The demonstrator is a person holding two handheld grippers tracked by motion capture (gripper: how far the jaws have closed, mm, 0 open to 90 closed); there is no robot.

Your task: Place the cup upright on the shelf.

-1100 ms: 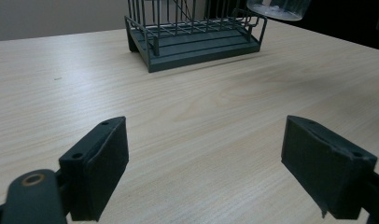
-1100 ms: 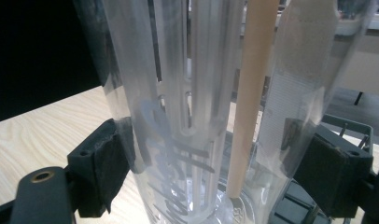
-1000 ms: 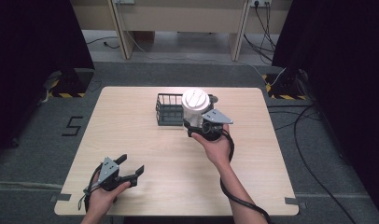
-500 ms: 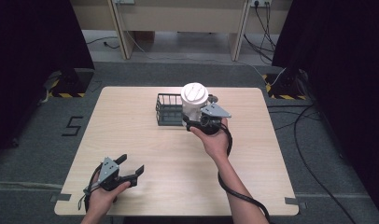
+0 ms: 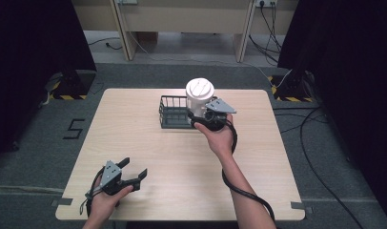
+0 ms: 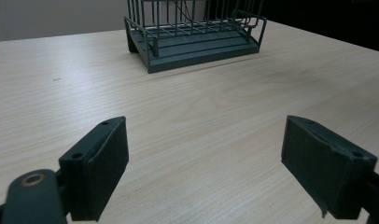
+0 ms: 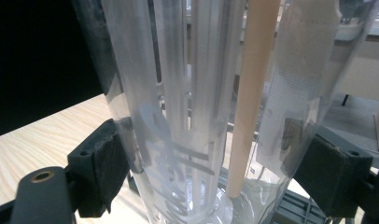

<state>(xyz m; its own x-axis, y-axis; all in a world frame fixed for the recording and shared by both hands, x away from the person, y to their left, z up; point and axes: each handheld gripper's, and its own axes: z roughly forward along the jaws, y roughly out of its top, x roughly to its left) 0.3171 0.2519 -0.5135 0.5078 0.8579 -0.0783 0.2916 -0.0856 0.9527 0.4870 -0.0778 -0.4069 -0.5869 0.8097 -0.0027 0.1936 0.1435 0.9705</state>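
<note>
Nearest, the left tool (image 5: 132, 177) rests on the table (image 5: 148, 148) with its jaws wide apart, holding nothing. Farther off, the right tool (image 5: 204, 116) is clamped on a clear cup (image 7: 201, 102) with a white lid (image 5: 199, 88) — a straw stands inside. The cup is held above the table, just at the wire basket (image 5: 173, 112). It seems the step is placing; next the cup must come down upright into the basket — then the jaws release.
</note>
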